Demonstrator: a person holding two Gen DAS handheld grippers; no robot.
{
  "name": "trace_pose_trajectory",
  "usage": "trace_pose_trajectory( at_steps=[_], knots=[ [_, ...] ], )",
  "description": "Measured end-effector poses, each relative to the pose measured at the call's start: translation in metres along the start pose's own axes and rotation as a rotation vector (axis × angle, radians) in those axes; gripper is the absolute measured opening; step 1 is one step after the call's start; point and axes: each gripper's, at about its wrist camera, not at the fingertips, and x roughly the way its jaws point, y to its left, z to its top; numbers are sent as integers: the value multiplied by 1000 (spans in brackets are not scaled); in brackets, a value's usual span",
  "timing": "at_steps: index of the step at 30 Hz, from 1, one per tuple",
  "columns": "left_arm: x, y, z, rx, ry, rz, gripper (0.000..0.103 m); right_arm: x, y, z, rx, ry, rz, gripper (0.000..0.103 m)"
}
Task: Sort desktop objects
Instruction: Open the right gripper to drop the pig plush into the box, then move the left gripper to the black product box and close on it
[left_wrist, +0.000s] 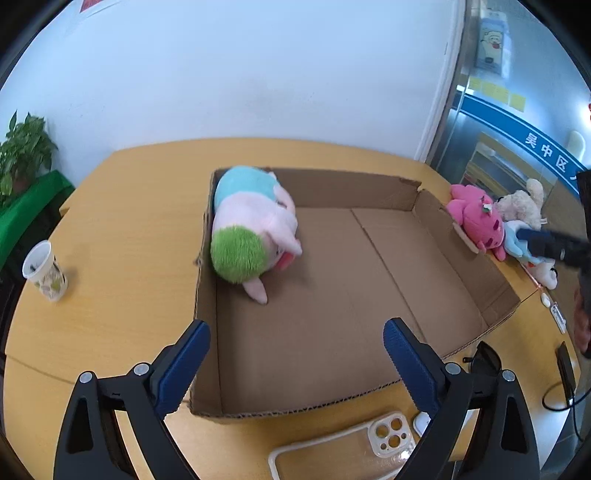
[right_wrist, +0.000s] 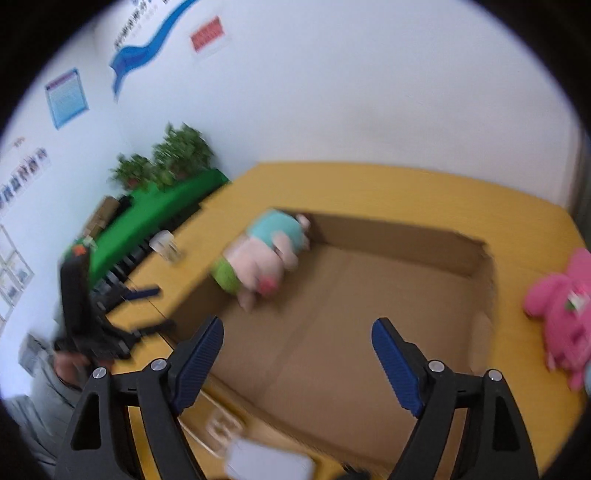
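A shallow cardboard box lies open on the yellow table. A pink, teal and green plush toy lies in its far left corner; it also shows in the right wrist view. A magenta plush and a beige plush lie outside the box's right wall. My left gripper is open and empty over the box's near edge. My right gripper is open and empty above the box; the magenta plush is to its right.
A paper cup stands on the table at left. A clear phone case and sunglasses lie near the front edge. A potted plant on a green-covered stand is beyond the table's left side.
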Motion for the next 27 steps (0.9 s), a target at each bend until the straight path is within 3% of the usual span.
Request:
trace_pose_trajectory(
  at_steps=[2, 7, 9, 14, 17, 22, 27],
  knots=[
    [25, -2, -4, -7, 18, -5, 96, 8, -22, -29, 68, 29, -64, 83],
    [51, -5, -17, -11, 108, 51, 96, 30, -54, -78, 170, 105, -101, 83],
    [51, -7, -21, 21, 96, 66, 96, 38, -58, -89, 187, 133, -106, 83],
    [50, -18, -25, 37, 101, 106, 96, 30, -61, -95, 224, 86, -64, 83],
    [29, -16, -27, 7, 75, 148, 96, 18, -54, -97, 198, 73, -86, 83],
    [-32, -25, -34, 28, -39, 98, 99, -19, -27, -104, 125, 21, -90, 83],
    [-68, -39, -54, 47, -82, 84, 101, -43, -4, -120, 93, -24, -131, 83]
  ],
)
